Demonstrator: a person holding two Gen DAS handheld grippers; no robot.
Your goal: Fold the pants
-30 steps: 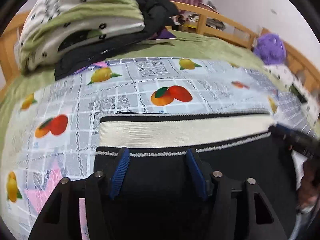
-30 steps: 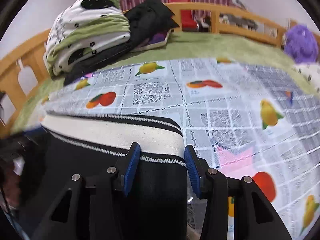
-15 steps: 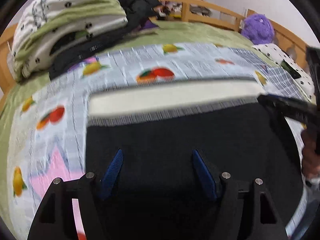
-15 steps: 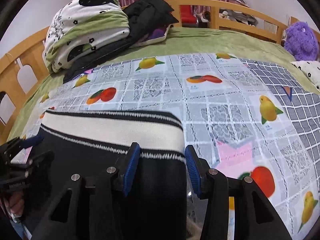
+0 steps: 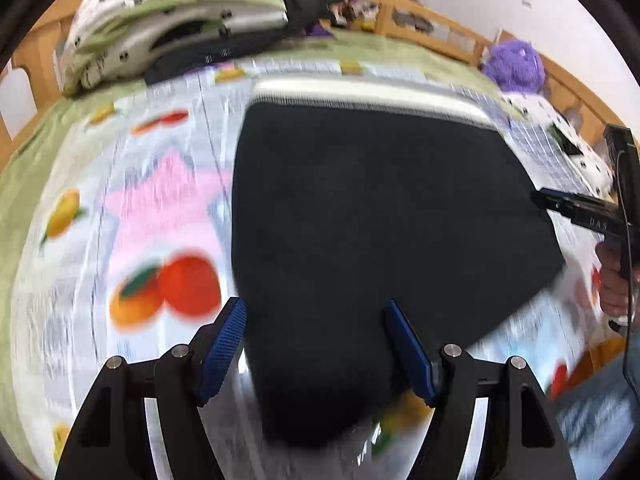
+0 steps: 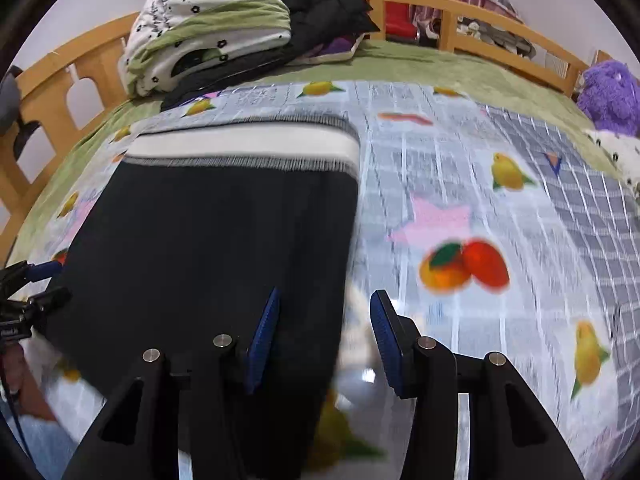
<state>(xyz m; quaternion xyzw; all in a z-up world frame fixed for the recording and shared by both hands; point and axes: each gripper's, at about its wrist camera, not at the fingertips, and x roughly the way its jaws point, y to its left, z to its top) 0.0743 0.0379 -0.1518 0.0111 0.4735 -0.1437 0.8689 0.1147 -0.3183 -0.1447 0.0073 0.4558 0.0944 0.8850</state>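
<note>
The black pants [image 5: 380, 216] with a cream waistband [image 5: 372, 94] lie flat and folded on the fruit-print sheet; they also show in the right wrist view [image 6: 208, 240]. My left gripper [image 5: 316, 344] is open and empty above the pants' near edge. My right gripper [image 6: 324, 336] is open and empty over the pants' right edge. The right gripper shows at the right of the left wrist view [image 5: 580, 212]; the left gripper shows at the left of the right wrist view [image 6: 28, 288].
A pile of folded bedding [image 6: 208, 28] and a black jacket [image 6: 324, 12] lie at the bed's far left. A purple plush toy [image 6: 608, 96] sits far right. A wooden bed rail [image 6: 460, 12] runs round the back.
Both grippers have pulled back toward me from the waistband and spread wider, letting go of the pants. The pants now lie flat, farther ahead of the fingers.
</note>
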